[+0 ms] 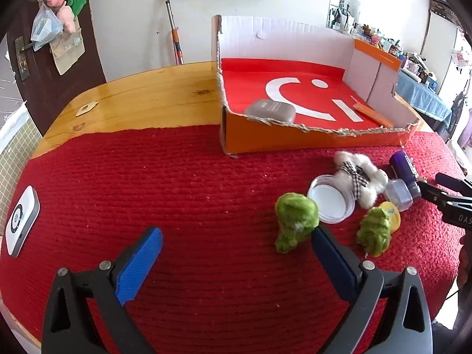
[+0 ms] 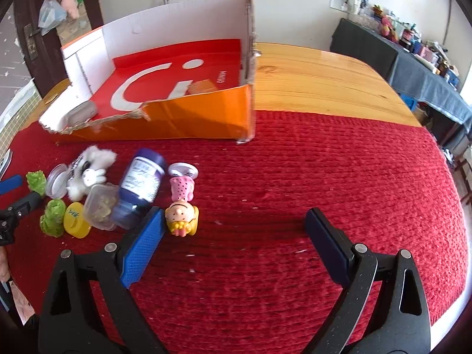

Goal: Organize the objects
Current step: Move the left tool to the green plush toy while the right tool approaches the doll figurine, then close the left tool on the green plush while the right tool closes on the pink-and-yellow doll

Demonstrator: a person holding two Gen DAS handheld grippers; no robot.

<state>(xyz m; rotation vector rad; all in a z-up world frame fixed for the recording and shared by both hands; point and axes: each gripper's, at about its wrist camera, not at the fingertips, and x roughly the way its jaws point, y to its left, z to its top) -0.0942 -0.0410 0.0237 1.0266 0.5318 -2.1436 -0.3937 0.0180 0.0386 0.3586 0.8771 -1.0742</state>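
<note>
An orange cardboard box [image 1: 295,140] with a red floor stands on the red mat; it holds a grey case [image 1: 270,110] and an orange bar [image 1: 373,115]. In front lie two green plush toys [image 1: 296,221] [image 1: 374,230], a white plush [image 1: 361,177], a clear lid [image 1: 332,202], a purple bottle [image 2: 141,184], a clear tub [image 2: 100,206], a yellow cap [image 2: 75,219] and a doll figure [image 2: 181,203]. My left gripper [image 1: 236,253] is open, its right finger beside the first green plush. My right gripper [image 2: 234,236] is open, its left finger next to the doll.
A white device [image 1: 20,221] lies at the mat's left edge. A small tag [image 1: 86,108] sits on the bare wooden table [image 1: 147,94] behind the mat. The box [image 2: 177,118] has tall white back and side walls. A door and a cluttered side table lie beyond.
</note>
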